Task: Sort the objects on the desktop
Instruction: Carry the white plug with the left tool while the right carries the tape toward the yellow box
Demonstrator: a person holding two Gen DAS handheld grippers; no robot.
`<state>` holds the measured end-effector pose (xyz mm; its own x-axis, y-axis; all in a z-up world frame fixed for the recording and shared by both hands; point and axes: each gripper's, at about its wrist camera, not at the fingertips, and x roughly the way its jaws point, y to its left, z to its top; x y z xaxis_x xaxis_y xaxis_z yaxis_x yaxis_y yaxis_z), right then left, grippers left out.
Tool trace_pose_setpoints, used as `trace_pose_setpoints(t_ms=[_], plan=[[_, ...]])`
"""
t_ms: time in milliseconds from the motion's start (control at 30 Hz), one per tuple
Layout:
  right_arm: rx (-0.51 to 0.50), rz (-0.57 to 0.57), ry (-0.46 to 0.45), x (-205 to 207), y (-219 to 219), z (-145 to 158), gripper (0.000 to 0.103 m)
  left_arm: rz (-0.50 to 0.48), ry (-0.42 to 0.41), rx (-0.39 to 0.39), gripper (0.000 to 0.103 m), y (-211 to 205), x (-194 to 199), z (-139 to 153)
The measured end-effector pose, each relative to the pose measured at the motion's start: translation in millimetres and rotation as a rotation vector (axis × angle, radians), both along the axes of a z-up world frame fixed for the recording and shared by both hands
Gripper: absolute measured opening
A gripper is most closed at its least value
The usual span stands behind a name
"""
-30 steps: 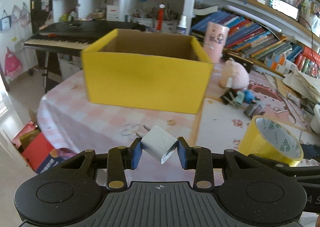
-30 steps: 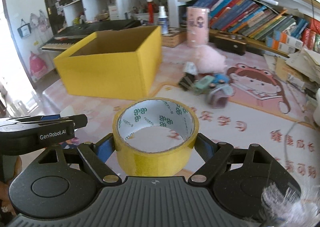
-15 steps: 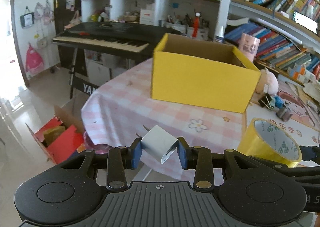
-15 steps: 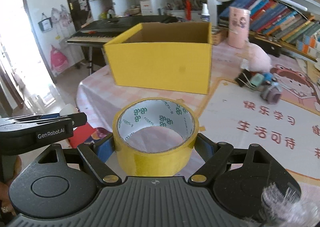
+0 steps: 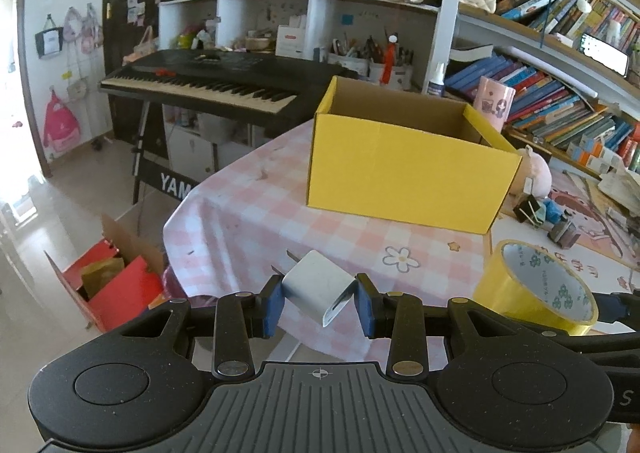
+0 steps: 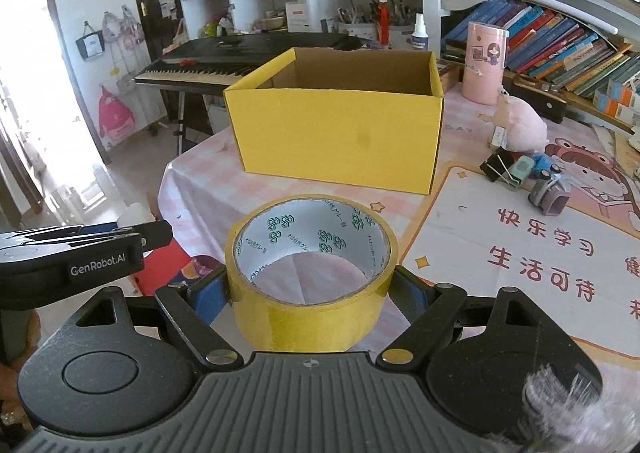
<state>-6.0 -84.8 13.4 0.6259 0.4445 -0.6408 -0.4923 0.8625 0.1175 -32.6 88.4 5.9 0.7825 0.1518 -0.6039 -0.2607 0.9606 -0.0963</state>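
Observation:
My left gripper is shut on a white plug adapter, held above the table's near edge. My right gripper is shut on a yellow tape roll, which also shows in the left wrist view. An open yellow cardboard box stands on the pink checked tablecloth ahead of both grippers; it also shows in the left wrist view. The part of the box's inside that shows holds nothing. The left gripper's side shows at the left of the right wrist view.
A pink plush toy, binder clips, small toy cars and a pink cup lie right of the box. A printed mat covers the table's right part. A keyboard and a red box on the floor are to the left.
Both grippers have pulled back and up from the yellow box, which now looks smaller and farther. Each still holds its object.

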Motion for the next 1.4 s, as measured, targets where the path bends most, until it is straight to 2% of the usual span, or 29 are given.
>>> trace_pose_setpoints(t_ms=[467, 767, 1033, 1233, 1400], plan=[[-0.006, -0.030, -0.033, 7, 4, 7, 0.083, -0.046, -0.035, 0.019, 0.036, 0, 12, 8], [0.011, -0.044, -0.126, 23, 6, 25, 0.083, -0.017, -0.113, 0.020, 0.036, 5, 26, 28], [0.044, -0.017, -0.233, 59, 16, 50, 0.083, 0.002, -0.184, 0.069, 0.036, 10, 59, 49], [0.042, 0.040, -0.307, 95, 26, 63, 0.083, 0.017, -0.195, 0.081, 0.036, 9, 94, 55], [0.031, 0.081, -0.328, 124, 29, 65, 0.083, 0.034, -0.190, 0.090, 0.036, 5, 124, 57]])
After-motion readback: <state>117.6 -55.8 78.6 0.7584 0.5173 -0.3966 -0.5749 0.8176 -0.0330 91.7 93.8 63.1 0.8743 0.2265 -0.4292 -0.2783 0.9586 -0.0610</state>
